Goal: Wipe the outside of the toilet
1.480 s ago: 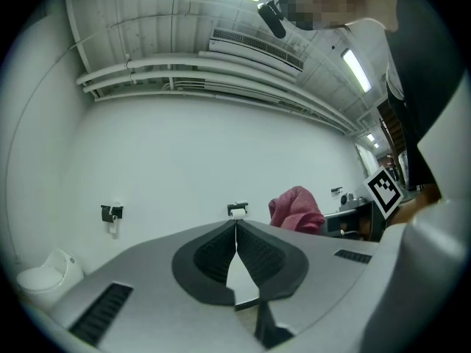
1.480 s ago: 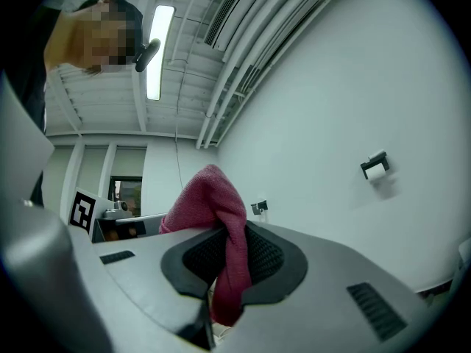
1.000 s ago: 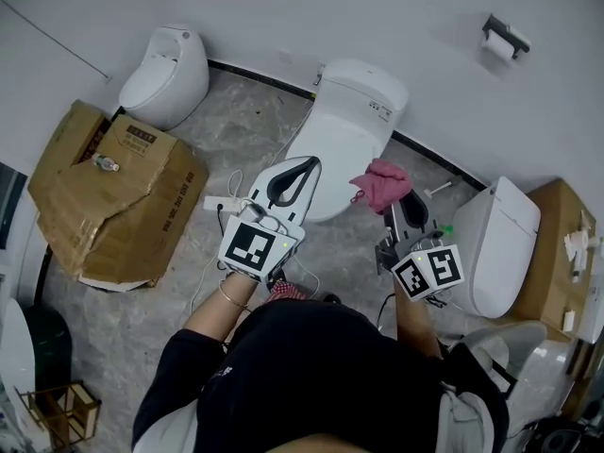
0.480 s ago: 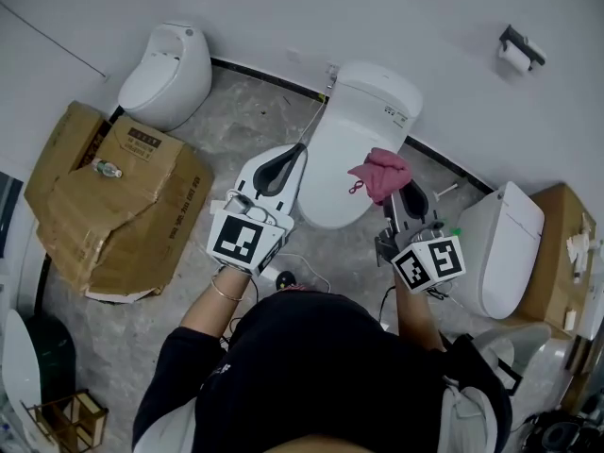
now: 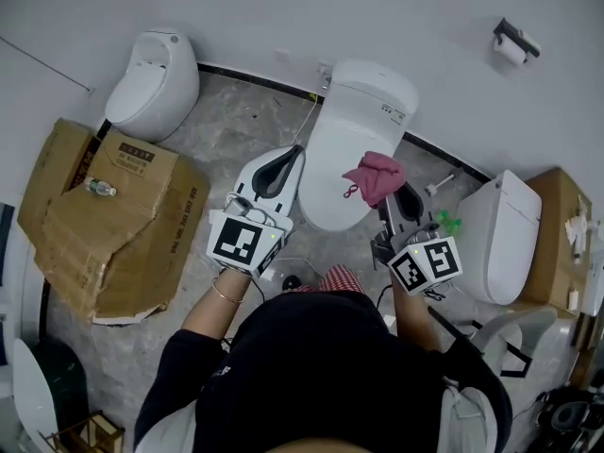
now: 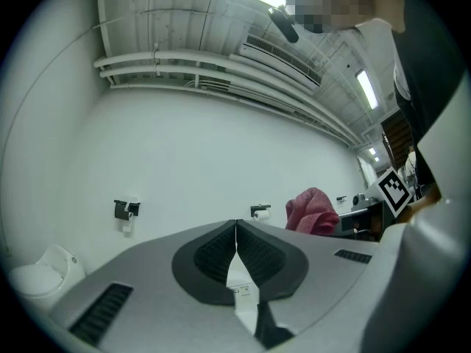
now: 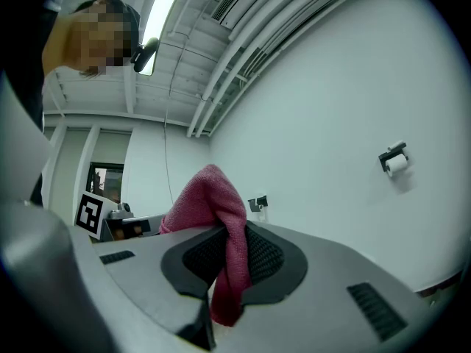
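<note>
Pinching the crumpled pink cloth [image 5: 377, 177] in our right gripper [image 7: 227, 243], we've got it by the right flank of the white closed-lid toilet [image 5: 354, 135], which runs lengthwise wall-to-us, while our left gripper [image 6: 235, 230] sits pressed together and empty at its left front.

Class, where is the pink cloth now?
Head view: the pink cloth is clamped in the right gripper, at the middle toilet's right side.

A brown cardboard box [image 5: 113, 225] lies at nine o'clock with a small bottle [image 5: 98, 189] on top. An egg-shaped white toilet [image 5: 151, 72] sits at eleven o'clock. A paper roll [image 5: 511, 50] hangs at two o'clock.
</note>
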`<state>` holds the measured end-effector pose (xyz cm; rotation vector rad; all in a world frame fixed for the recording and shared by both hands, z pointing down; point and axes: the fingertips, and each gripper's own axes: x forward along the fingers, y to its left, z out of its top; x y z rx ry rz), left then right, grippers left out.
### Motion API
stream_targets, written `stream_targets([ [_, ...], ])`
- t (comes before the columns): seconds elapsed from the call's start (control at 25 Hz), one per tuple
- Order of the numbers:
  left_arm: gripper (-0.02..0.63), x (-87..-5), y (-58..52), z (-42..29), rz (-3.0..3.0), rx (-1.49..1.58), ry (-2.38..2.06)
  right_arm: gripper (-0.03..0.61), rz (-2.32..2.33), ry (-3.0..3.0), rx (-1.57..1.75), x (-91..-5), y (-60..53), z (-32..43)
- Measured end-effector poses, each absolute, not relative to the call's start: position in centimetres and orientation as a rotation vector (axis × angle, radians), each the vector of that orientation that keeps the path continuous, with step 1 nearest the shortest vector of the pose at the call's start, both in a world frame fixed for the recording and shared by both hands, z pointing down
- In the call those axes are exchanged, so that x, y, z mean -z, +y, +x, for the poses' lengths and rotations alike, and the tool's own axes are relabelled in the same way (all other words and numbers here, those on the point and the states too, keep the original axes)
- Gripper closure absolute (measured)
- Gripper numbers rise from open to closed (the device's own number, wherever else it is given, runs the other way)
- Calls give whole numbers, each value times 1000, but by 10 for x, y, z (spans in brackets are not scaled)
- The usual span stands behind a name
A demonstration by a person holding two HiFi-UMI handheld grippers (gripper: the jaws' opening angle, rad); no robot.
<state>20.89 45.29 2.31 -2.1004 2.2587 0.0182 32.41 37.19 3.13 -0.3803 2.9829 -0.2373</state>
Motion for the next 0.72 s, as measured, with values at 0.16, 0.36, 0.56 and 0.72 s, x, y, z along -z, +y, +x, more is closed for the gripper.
stream_targets([
  [0.16,603,-22,438,205,-2120,-38,2207,518,-431,2974,218,-31,361,323],
  [0.36,603,-21,413,189,-2116,-42,2189,517,-463,2952,197,-30,330,310],
  [0.56,603,-23,381,163,-2107,0,2165,518,-464,2925,193,-29,293,282],
  [0.72,603,-14,352,133,-2084,-39,2177,518,-459,2916,194,-27,266,255],
])
